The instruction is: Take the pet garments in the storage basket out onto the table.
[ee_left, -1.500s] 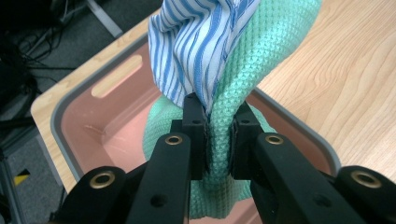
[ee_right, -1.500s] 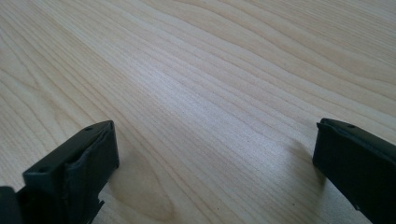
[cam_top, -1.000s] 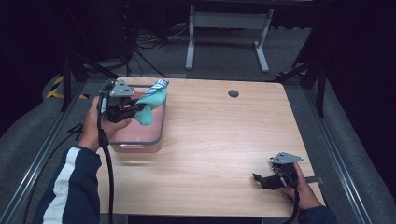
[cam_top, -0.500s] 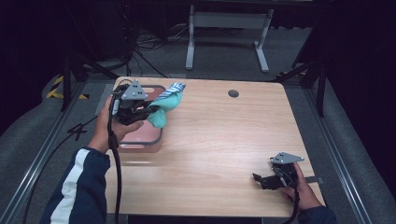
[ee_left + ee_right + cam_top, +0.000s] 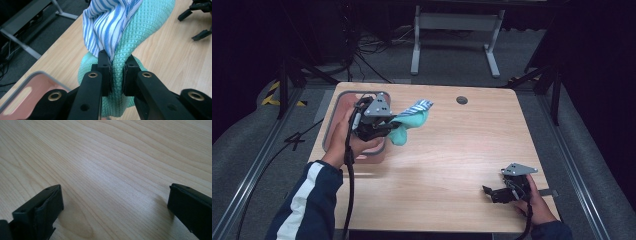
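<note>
Two tools are in use, one in each hand. The left tool [image 5: 384,131] is clamped on two cloths at once: one teal knit cloth [image 5: 409,127] and one blue-and-white striped cloth [image 5: 418,106]. In the left gripper view the pads [image 5: 106,72] squeeze both fabrics together, the striped cloth [image 5: 110,22] standing up on one side and the teal cloth [image 5: 140,32] bulging around and below the jaws. The bundle hangs in the air, clear of the surface [image 5: 452,150], over its left half, just off the right rim of the tray and nearer the far edge than the near one.

One pink tray [image 5: 337,112] with a grey rim sits at the far left corner of the surface. The left hand [image 5: 349,135] is over its near right part, so much of the inside is hidden. A corner of the tray [image 5: 32,97] also shows low in the left gripper view.

The right tool [image 5: 497,192] rests near the near right corner of the surface, held by the right hand [image 5: 532,200]. Its jaws stand wide apart with nothing between them; the right gripper view looks along bare wood [image 5: 112,175] between the two black pads [image 5: 47,202].

One small dark round cap [image 5: 462,100] is set into the surface close to the far edge, right of the middle. The two tools are well apart from each other.
</note>
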Demonstrator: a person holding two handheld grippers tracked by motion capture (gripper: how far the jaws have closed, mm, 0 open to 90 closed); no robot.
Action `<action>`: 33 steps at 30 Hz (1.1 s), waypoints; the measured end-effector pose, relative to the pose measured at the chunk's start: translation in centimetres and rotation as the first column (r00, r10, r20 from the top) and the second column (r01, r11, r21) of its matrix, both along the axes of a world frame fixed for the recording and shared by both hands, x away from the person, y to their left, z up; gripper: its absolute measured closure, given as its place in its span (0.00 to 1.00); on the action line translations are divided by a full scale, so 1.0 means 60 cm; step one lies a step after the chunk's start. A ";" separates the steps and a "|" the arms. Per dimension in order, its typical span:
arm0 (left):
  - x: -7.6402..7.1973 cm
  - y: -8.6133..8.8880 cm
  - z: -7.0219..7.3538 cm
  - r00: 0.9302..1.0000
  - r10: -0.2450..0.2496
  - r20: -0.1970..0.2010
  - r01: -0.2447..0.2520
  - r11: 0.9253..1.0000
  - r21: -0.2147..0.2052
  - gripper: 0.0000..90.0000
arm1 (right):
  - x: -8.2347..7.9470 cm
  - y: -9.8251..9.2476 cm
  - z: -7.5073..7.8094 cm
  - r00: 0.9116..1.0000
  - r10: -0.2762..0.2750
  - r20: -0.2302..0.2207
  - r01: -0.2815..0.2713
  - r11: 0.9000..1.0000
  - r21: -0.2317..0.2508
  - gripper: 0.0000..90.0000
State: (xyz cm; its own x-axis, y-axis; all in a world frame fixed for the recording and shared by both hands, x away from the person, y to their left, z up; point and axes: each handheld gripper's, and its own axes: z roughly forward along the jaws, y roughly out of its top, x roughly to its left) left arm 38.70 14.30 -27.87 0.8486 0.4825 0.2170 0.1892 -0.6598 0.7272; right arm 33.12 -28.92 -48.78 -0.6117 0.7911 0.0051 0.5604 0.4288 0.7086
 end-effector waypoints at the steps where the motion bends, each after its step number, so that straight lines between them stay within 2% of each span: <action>1: 0.000 0.000 0.000 1.000 0.000 0.000 0.000 1.000 0.000 0.89 | 0.000 0.000 0.000 1.000 0.000 0.000 0.000 1.000 0.000 0.01; 2: -0.001 -0.006 -0.003 1.000 -0.001 -0.002 0.001 1.000 0.010 0.89 | 0.000 0.000 0.000 1.000 0.000 0.000 0.000 1.000 0.001 0.01; 5: 0.001 -0.019 -0.012 1.000 -0.022 -0.016 0.022 1.000 -0.003 0.89 | 0.000 0.000 0.000 1.000 0.000 0.000 0.000 1.000 0.001 0.01; 14: 0.002 -0.063 -0.038 0.996 -0.070 -0.048 0.070 0.998 0.000 0.89 | 0.000 0.000 0.000 1.000 0.000 0.000 0.000 1.000 0.001 0.01; 19: 0.008 -0.090 -0.064 0.994 -0.087 -0.071 0.089 0.996 0.013 0.89 | 0.000 0.000 0.000 1.000 0.000 0.000 0.000 1.000 0.000 0.01; 21: 0.013 -0.100 -0.079 0.992 -0.091 -0.091 0.093 0.995 0.018 0.89 | 0.000 0.000 0.000 1.000 0.000 0.000 0.000 1.000 0.000 0.01; 23: 0.018 -0.109 -0.095 0.991 -0.091 -0.095 0.094 0.995 0.026 0.89 | 0.000 0.000 0.000 1.000 0.000 0.000 0.000 1.000 0.001 0.01; 24: 0.022 -0.114 -0.105 0.989 -0.091 -0.113 0.094 0.996 0.014 0.89 | 0.000 0.000 0.000 1.000 0.000 0.000 0.000 1.000 0.001 0.01; 27: 0.027 -0.125 -0.130 0.987 -0.083 -0.134 0.085 0.996 0.015 0.89 | 0.000 0.000 0.000 1.000 0.000 0.000 0.000 1.000 0.000 0.01; 29: 0.031 -0.132 -0.146 0.984 -0.079 -0.160 0.083 0.996 0.017 0.89 | 0.000 0.000 0.000 1.000 0.000 0.000 0.000 1.000 0.000 0.01; 33: 0.038 -0.143 -0.180 0.979 -0.062 -0.192 0.071 0.997 0.037 0.89 | 0.000 0.000 0.000 1.000 0.001 0.001 -0.001 1.000 0.000 0.01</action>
